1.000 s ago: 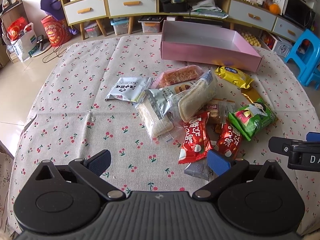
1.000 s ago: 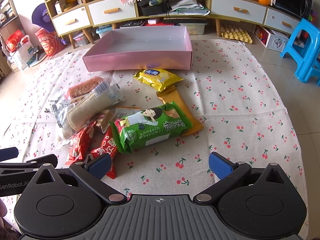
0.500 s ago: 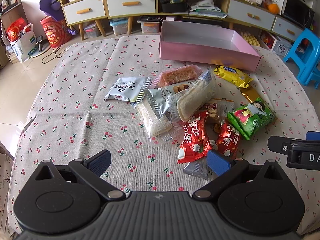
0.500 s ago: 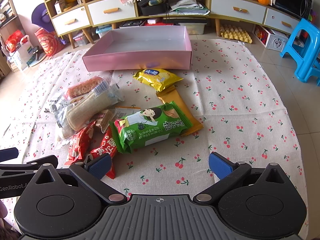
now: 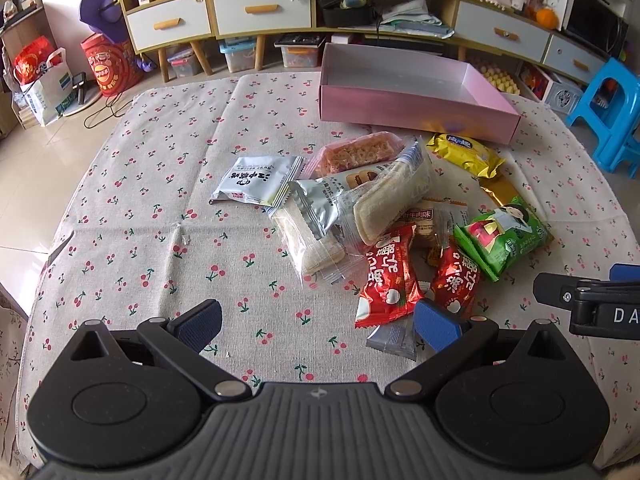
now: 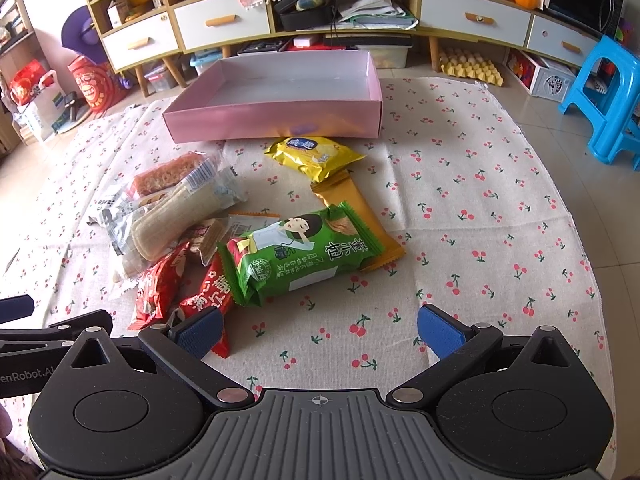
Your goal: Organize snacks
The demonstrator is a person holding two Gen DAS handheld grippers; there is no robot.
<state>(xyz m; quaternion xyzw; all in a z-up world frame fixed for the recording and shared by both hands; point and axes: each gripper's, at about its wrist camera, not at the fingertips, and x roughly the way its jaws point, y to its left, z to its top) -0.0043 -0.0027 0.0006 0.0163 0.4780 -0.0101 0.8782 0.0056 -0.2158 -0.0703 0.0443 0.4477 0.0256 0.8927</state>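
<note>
On the cherry-print cloth [image 6: 472,184] nothing is getting sorted yet: the pink box [image 6: 276,116] is sitting empty at the far edge while every snack is lying loose in a heap in front of it. Left gripper [image 5: 318,322] is hovering wide open, holding nothing, low over the near side of the pile by the red packs [image 5: 390,276]. Right gripper [image 6: 320,326] is gaping just as wide, empty too, facing the green pack [image 6: 304,254], with the yellow pack [image 6: 314,154] lying just beside the box wall. By my reading, the whole job is waiting. Behind, a low cabinet [image 6: 224,22] is running along the wall, a blue stool [image 6: 608,96] standing to the right.
</note>
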